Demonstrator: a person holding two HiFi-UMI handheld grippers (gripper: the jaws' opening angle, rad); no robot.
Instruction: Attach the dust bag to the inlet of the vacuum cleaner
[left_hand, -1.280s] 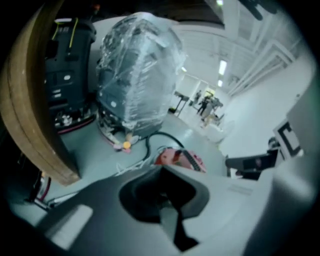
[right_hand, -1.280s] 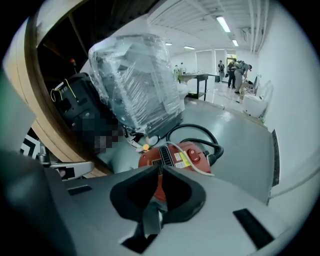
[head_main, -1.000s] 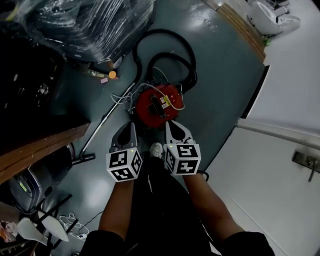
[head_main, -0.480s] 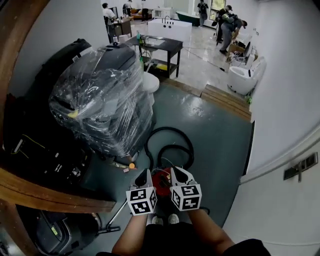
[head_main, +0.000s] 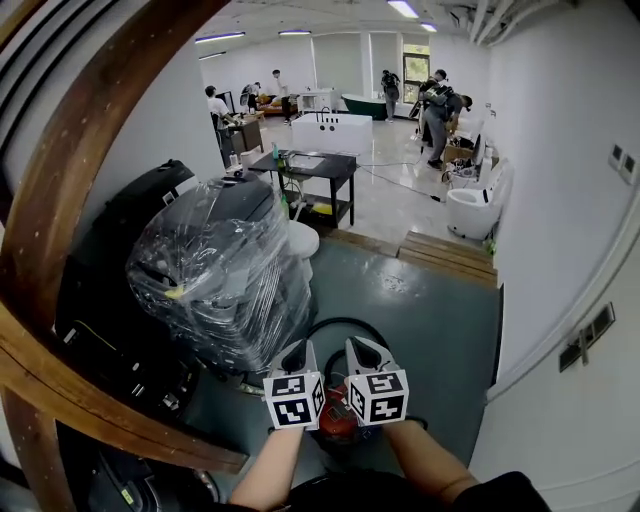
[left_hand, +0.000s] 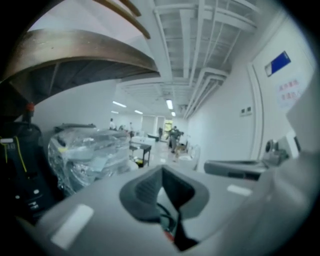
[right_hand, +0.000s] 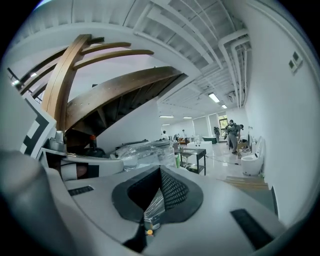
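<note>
Left gripper (head_main: 298, 352), right gripper (head_main: 362, 349): jaws shut, empty, well above red vacuum cleaner (head_main: 336, 421). Dust bag not visible; attachment unconfirmed.

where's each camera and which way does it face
Head view: on the person's head, looking forward and down over the clear-plastic-wrapped dark bundle; forearms, left gripper and right gripper show.
Left gripper view: on that gripper, facing down the room along its shut jaws.
Right gripper view: on the right gripper, same direction, shut jaws below.
Shared: both gripper views show the bundle and the black table.
</note>
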